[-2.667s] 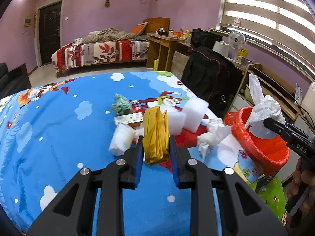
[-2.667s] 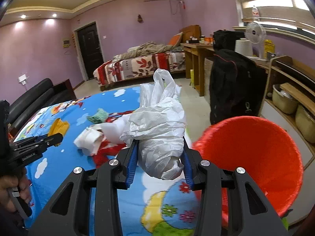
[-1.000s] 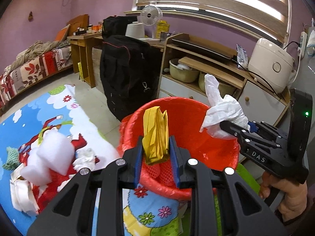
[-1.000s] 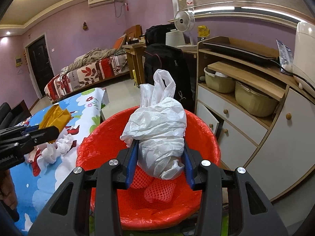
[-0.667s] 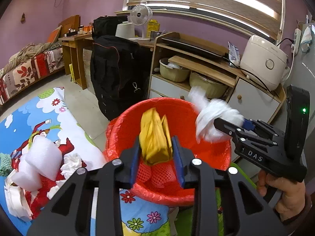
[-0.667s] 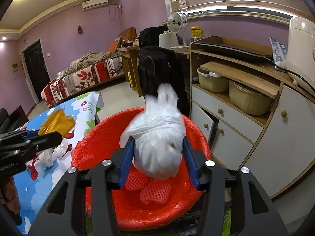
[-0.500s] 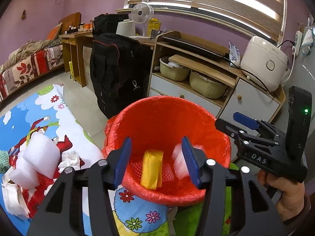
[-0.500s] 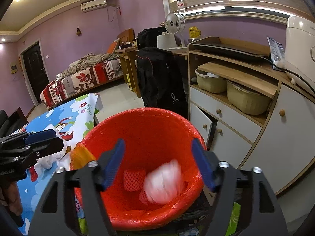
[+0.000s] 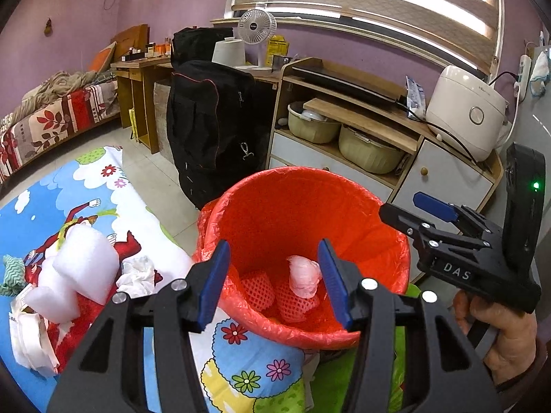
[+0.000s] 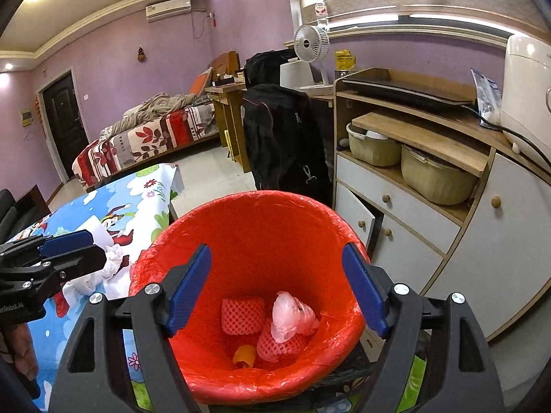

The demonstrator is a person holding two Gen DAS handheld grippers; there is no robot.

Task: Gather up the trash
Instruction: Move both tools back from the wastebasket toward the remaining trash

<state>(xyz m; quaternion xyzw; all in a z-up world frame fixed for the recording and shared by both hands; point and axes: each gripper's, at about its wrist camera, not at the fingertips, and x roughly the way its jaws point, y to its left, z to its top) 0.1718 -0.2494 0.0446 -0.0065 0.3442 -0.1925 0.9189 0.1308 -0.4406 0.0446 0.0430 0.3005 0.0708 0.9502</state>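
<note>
The red bin, lined with a red plastic bag, stands at the edge of the desk. In it lie a crumpled white plastic bag, two pieces of red foam net and a yellow scrap.

Both claws hang over the bin with nothing between the blue pads. The left claw is open about halfway; the right claw is wider and its jaws are opening.

The dropping step looks finished. I judge the next move is to turn toward the desk, where white foam blocks, a crumpled tissue and a green cloth wait.

The yellow scrap is mostly hidden in the left view, the paper pile is cut off at the picture edge, and the bottom of the bin is partly covered.
</note>
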